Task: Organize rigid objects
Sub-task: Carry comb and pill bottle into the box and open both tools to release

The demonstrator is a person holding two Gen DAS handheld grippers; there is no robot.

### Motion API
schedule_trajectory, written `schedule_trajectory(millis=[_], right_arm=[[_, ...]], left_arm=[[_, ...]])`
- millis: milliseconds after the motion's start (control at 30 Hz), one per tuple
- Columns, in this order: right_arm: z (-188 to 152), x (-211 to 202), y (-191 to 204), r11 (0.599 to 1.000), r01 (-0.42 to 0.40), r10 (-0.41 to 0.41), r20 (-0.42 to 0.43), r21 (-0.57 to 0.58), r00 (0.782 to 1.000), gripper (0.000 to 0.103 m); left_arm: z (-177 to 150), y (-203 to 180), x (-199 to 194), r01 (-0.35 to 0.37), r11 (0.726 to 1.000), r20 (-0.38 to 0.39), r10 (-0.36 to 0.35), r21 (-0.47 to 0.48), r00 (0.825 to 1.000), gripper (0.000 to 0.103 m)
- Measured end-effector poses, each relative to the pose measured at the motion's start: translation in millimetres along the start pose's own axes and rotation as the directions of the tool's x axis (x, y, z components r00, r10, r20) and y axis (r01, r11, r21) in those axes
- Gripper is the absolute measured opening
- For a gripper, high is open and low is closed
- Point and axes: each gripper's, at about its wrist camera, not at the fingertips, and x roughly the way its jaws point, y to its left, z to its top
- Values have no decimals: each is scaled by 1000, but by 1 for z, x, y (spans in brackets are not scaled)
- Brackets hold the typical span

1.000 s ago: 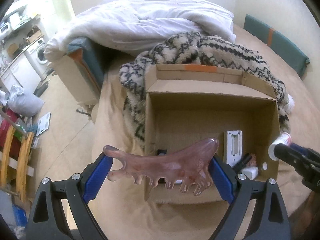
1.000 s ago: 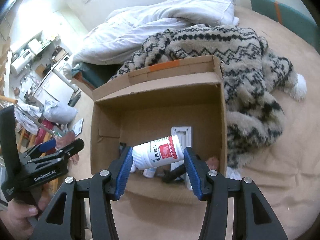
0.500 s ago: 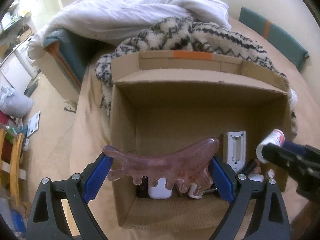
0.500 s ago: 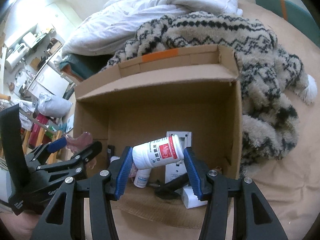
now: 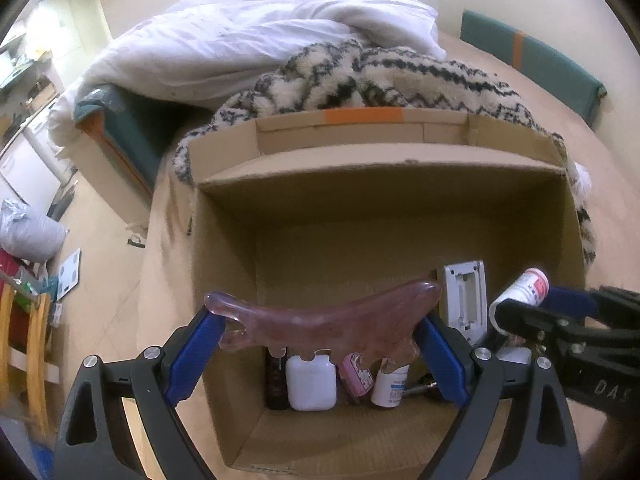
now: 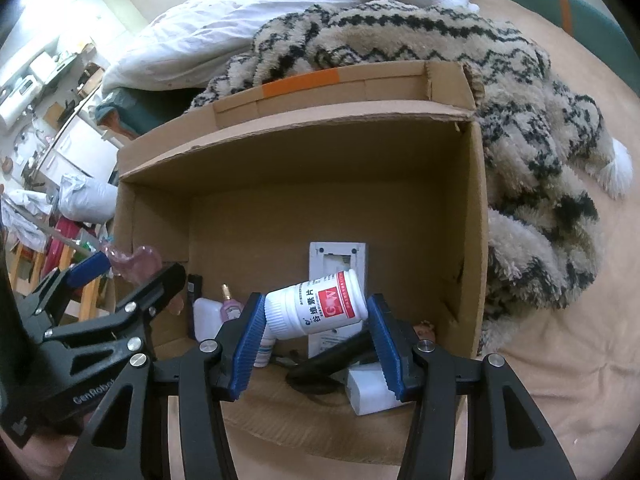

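Observation:
An open cardboard box point(image 5: 400, 168) point(image 6: 478, 208) lies on the bed. My left gripper point(image 5: 320, 330) is shut on a pink wavy-edged scraping comb point(image 5: 320, 320) and holds it over the box's near left part. My right gripper point(image 6: 316, 314) is shut on a white pill bottle with a red label point(image 6: 320, 306) and holds it over the box's near middle. In the box lie a white plate with a cut-out point(image 5: 464, 296) point(image 6: 338, 256), a white jug point(image 5: 312, 382), a small white bottle point(image 5: 390, 386), a dark bottle point(image 5: 277, 378) and a black tool point(image 6: 332, 356).
A black-and-cream fleece blanket point(image 6: 532, 128) lies behind and right of the box. A white duvet point(image 5: 256, 44) is piled at the back. The bed edge drops to the floor point(image 5: 100, 232) at the left. A green cushion point(image 5: 532, 60) stands at the far right.
Both grippers have moved forward and now hang over the inside of the box. The comb and the bottle stay held.

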Motion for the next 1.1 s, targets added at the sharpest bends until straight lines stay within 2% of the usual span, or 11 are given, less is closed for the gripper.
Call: schedule_trajectory(millis=[467, 667, 833, 900, 1100], right_arm=[[2, 5, -1, 1000, 11, -11, -23, 12, 1000, 55], [2, 5, -2, 1000, 1, -1, -28, 22, 1000, 55], [2, 0, -2, 999, -34, 34, -9, 39, 999, 73], [2, -2, -3, 998, -38, 38, -3, 44, 999, 77], [2, -2, -2, 999, -33, 33, -2, 44, 999, 78]], left_arm=[[-5, -3, 14, 19, 1000, -58, -19, 12, 998, 92], [-5, 0, 19, 46, 999, -100, -48, -19, 994, 92], [-9, 0, 29, 26, 999, -167, -31, -29, 986, 92], [-11, 0, 32, 38, 999, -184, -43, -31, 982, 92], [-15, 5, 37, 54, 996, -217, -68, -68, 974, 92]])
